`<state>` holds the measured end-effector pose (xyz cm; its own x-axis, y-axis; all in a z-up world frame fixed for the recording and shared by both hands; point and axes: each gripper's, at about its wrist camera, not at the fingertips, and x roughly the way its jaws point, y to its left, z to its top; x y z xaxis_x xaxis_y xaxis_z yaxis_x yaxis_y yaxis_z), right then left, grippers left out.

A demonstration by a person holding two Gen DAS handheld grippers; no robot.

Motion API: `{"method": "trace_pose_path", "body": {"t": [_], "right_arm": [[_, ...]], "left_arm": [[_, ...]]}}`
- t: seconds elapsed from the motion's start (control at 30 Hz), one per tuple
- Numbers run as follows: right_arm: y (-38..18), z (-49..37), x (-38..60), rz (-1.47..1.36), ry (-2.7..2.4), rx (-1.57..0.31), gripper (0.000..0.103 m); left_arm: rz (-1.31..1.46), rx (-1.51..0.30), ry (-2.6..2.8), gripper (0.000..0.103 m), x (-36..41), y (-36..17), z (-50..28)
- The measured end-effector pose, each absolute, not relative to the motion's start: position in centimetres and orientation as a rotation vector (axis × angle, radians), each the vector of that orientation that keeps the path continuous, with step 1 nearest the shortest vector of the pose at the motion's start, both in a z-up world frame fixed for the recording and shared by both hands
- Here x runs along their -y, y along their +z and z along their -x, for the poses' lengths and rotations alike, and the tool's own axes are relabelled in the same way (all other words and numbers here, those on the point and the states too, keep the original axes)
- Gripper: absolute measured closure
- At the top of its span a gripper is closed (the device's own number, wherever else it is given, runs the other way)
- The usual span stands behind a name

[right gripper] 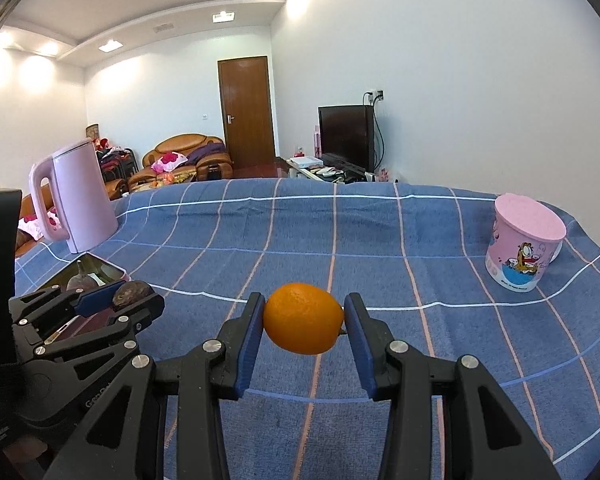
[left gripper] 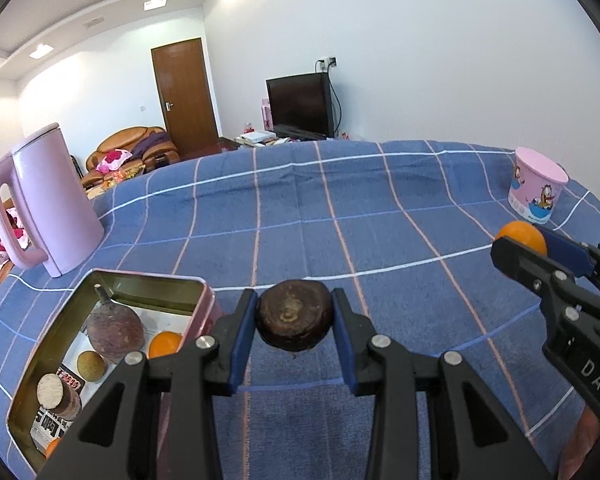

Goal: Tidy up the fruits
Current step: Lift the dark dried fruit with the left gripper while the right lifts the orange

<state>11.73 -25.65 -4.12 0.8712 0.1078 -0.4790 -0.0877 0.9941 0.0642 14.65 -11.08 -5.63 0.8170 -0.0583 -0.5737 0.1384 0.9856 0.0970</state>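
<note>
My left gripper (left gripper: 295, 320) is shut on a dark brown, flattened round fruit (left gripper: 295, 322), held above the blue checked cloth just right of an open pink tin (left gripper: 202, 286). The tin holds a purplish fruit with a stem (left gripper: 114, 330), a small tan round fruit (left gripper: 92, 365), a cut brown piece (left gripper: 56, 394) and small orange fruits (left gripper: 165, 343). My right gripper (right gripper: 304, 318) is shut on a small orange citrus fruit (right gripper: 304, 318), held above the cloth. The left wrist view shows that gripper (left gripper: 520, 246) at the right edge; the right wrist view shows the left one (right gripper: 134, 296) at lower left.
A pink kettle (left gripper: 50, 204) stands behind the tin at the left. A pink cartoon-printed container with a lid (right gripper: 524, 244) sits at the far right of the table. The blue checked cloth (left gripper: 340, 220) covers the whole table; a sofa, door and TV lie beyond.
</note>
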Motion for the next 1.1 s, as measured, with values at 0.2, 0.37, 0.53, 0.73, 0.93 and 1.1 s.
{"method": "trace_pose_path", "body": {"t": [0.2, 0.37, 0.53, 0.73, 0.93, 1.1], "right_arm": [[-3.9, -11.4, 25.6, -0.035, 0.099, -0.486, 0.06], [-3.8, -11.2, 25.7, -0.034, 0.096, -0.474, 0.06], [-3.7, -10.9, 25.7, -0.035, 0.095, -0.457, 0.06], [-3.6, -10.5, 25.6, -0.037, 0.099, -0.442, 0.06], [-3.5, -10.2, 25.6, -0.037, 0.097, -0.424, 0.06], [-3.4, -9.9, 25.6, -0.035, 0.098, -0.409, 0.06]], "left_arm": [[-0.135, -0.583, -0.099, 0.064, 11.0, -5.4, -14.2], [-0.132, -0.565, -0.093, 0.064, 10.9, -5.2, -13.9], [-0.129, -0.545, -0.087, 0.064, 10.7, -5.0, -13.6], [-0.13, -0.524, -0.083, 0.064, 10.7, -4.9, -13.1], [-0.124, -0.501, -0.075, 0.064, 10.6, -4.7, -12.7], [-0.119, -0.486, -0.071, 0.064, 10.5, -4.5, -12.5]]}}
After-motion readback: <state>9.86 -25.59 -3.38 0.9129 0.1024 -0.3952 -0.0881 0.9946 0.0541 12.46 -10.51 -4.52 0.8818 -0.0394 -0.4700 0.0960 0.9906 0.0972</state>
